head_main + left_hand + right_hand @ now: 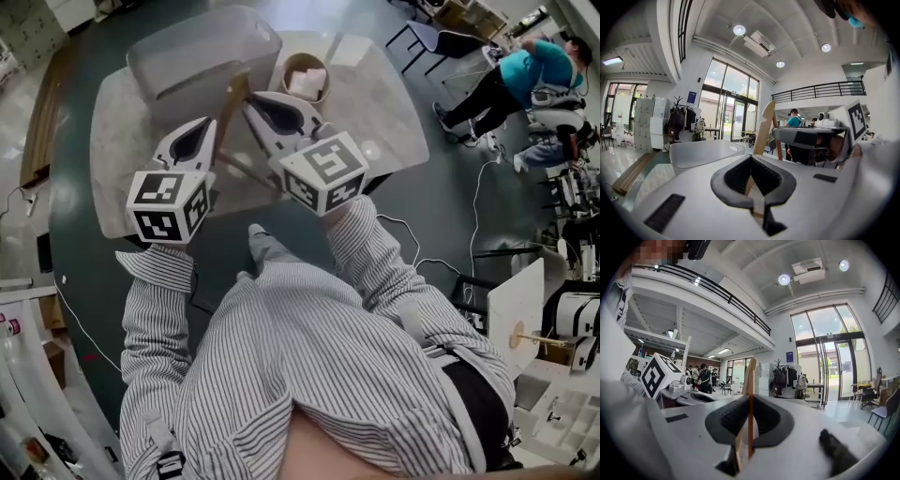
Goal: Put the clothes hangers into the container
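Firmly, the left gripper (207,127) and right gripper (255,103) each clamp a wooden clothes hanger (233,96), near the gray container (202,52) on the table (384,105).

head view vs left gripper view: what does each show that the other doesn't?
Only the head view: the round basket beside the container, the table outline and the person's striped sleeve.

Only the left gripper view: the left gripper with its jaws shut on the wooden hanger, plus ceiling lights and glass doors.

Both: the grey container, the wooden hanger and the right gripper.
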`<state>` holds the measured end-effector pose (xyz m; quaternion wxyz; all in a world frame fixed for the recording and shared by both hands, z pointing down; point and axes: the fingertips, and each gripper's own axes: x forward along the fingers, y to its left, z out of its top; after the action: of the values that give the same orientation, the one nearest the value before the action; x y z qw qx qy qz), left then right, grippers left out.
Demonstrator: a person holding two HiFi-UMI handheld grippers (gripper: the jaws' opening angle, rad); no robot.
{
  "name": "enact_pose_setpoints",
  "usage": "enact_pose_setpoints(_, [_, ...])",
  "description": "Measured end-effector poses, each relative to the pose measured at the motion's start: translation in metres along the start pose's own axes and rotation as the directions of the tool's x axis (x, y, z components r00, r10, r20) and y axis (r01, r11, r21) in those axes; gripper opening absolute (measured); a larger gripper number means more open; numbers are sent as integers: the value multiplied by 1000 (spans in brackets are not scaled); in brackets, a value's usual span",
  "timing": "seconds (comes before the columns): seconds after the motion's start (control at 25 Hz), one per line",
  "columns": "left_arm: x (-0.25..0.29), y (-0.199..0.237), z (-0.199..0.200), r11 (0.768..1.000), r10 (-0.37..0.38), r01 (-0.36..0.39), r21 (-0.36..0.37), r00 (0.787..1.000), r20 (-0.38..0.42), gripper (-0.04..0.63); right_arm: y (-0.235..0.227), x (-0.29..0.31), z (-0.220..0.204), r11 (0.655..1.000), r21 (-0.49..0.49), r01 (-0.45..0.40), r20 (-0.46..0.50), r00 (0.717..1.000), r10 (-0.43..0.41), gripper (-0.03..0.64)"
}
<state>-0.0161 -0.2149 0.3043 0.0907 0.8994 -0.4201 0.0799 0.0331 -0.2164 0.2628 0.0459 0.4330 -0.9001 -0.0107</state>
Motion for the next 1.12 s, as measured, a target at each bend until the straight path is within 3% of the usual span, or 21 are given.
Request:
enact_pose_setpoints(0.28, [22,16,16,1000,1,-1,8,1000,8,9,-21,22,18,992,106,-65,47,997,60,34])
enact_pose_setpoints(0.72, [26,60,84,999,31,-35,32,993,110,10,-36,71,81,988,91,-127,134,984,115,34])
enact_pose_setpoints(1.12, [46,83,137,995,55,-67,80,987,148,9,-57,98,130,980,54,-191,172,969,179,34])
